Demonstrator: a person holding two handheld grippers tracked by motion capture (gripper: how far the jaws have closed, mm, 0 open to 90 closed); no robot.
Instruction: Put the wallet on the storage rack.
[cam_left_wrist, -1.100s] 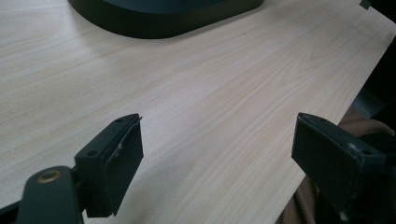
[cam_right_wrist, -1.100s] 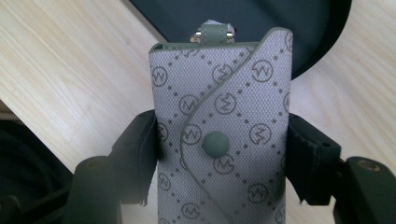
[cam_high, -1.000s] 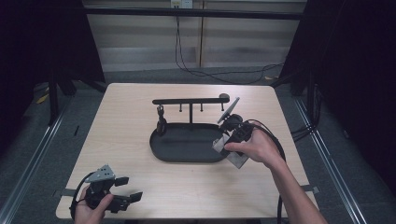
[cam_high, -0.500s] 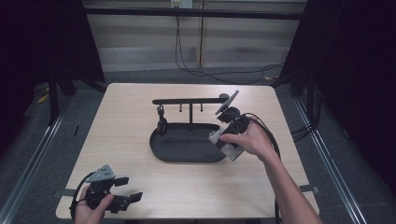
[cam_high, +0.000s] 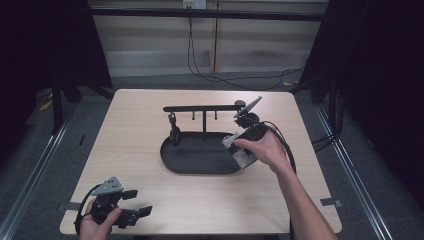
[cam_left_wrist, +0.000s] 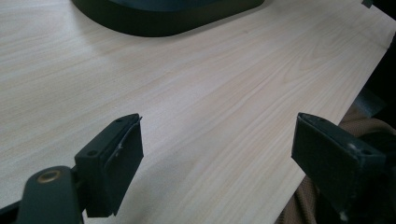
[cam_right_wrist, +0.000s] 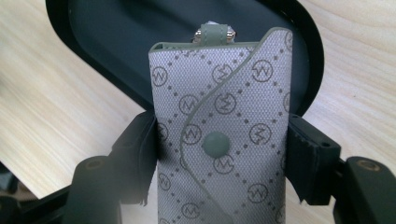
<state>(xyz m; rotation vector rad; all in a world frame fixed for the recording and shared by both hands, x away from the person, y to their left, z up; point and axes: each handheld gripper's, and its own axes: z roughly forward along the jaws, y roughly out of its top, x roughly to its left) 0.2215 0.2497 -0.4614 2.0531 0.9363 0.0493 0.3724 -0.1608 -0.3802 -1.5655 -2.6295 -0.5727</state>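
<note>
Carrying step: right gripper (cam_right_wrist: 219, 154) fingers pinching grey patterned key pouch (cam_right_wrist: 219, 121) over black tray (cam_high: 200, 157). Left gripper (cam_left_wrist: 217, 154) fingers spread above surface (cam_left_wrist: 210, 84). Next, probably: lowering pouch into tray, then releasing.

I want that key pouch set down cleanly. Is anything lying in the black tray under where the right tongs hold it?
Nothing visible does. The right tongs grip the grey patterned key pouch over the near end of the black tray, whose visible floor is bare. The stand's post and small hanging piece sit at the tray's far side.
</note>
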